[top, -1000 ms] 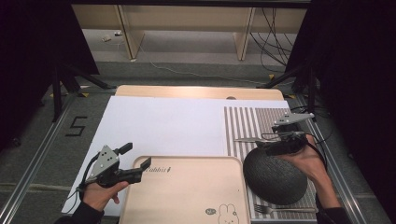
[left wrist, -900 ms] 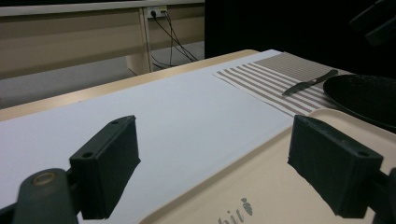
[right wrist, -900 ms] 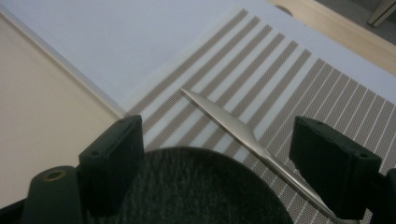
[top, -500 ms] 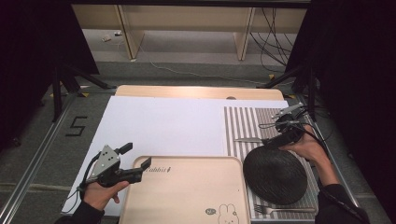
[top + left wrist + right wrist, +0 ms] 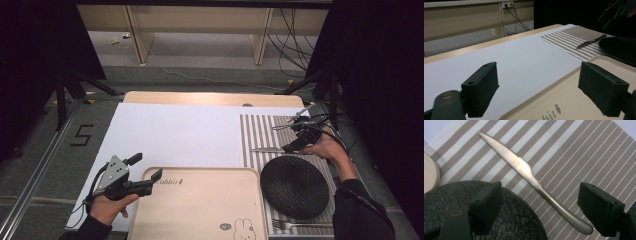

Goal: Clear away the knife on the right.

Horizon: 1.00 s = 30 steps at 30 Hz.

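While the right gripper [image 5: 539, 202] hovers wide open over the dull silver table knife [image 5: 534, 182] lying centre-frame on the striped woven placemat [image 5: 584, 152], its lower jaw overhangs the round black textured plate [image 5: 486, 212], so closing could nudge it; the left gripper [image 5: 145, 175] idles open.

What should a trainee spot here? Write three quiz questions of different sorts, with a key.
1. True or false: the right gripper is shut on the knife.
2. The black plate lies on: A) the tray, B) the striped placemat, C) the white sheet.
3. Which utensil lies at the plate's near side, closest to the person?

Key: 1 false, the jaws stand open to either side of the knife; 2 B; 3 the fork.
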Each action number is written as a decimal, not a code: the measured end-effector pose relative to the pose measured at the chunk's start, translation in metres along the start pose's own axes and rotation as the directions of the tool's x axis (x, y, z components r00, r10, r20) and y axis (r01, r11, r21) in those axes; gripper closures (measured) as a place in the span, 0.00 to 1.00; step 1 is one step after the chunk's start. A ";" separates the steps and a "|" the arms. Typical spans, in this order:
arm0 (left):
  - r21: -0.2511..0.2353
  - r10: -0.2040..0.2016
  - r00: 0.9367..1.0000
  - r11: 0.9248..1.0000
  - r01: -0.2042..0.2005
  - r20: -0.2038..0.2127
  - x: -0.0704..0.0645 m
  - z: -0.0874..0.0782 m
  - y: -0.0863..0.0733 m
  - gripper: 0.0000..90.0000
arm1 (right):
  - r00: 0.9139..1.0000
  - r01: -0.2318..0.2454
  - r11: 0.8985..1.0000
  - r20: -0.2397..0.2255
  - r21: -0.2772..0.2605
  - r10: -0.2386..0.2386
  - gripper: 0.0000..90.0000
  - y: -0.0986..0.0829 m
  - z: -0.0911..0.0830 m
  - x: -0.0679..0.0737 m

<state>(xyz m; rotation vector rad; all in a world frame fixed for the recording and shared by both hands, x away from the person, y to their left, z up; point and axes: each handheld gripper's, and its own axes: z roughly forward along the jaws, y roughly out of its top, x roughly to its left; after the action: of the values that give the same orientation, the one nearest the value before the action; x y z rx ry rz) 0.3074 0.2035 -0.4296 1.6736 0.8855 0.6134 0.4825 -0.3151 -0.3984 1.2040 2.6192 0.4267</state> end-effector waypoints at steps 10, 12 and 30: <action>0.001 0.001 1.000 1.000 -0.001 0.001 0.000 0.000 0.000 0.18 | 1.000 0.002 0.996 0.004 0.094 -0.002 0.24 0.003 0.019 -0.015; 0.002 0.001 1.000 1.000 -0.001 0.002 0.000 0.001 0.000 0.18 | 1.000 0.002 0.993 0.009 0.118 -0.004 0.24 0.004 0.023 -0.018; 0.002 0.004 1.000 1.000 -0.004 0.007 0.000 0.001 0.000 0.18 | 0.999 0.039 0.972 0.019 0.231 -0.045 0.27 0.019 0.043 -0.025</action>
<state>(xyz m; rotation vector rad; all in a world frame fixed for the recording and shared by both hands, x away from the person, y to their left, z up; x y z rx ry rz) 0.3082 0.2032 -0.4295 1.6791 0.8785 0.6095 0.5254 -0.3153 -0.4295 1.2084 2.7259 0.1002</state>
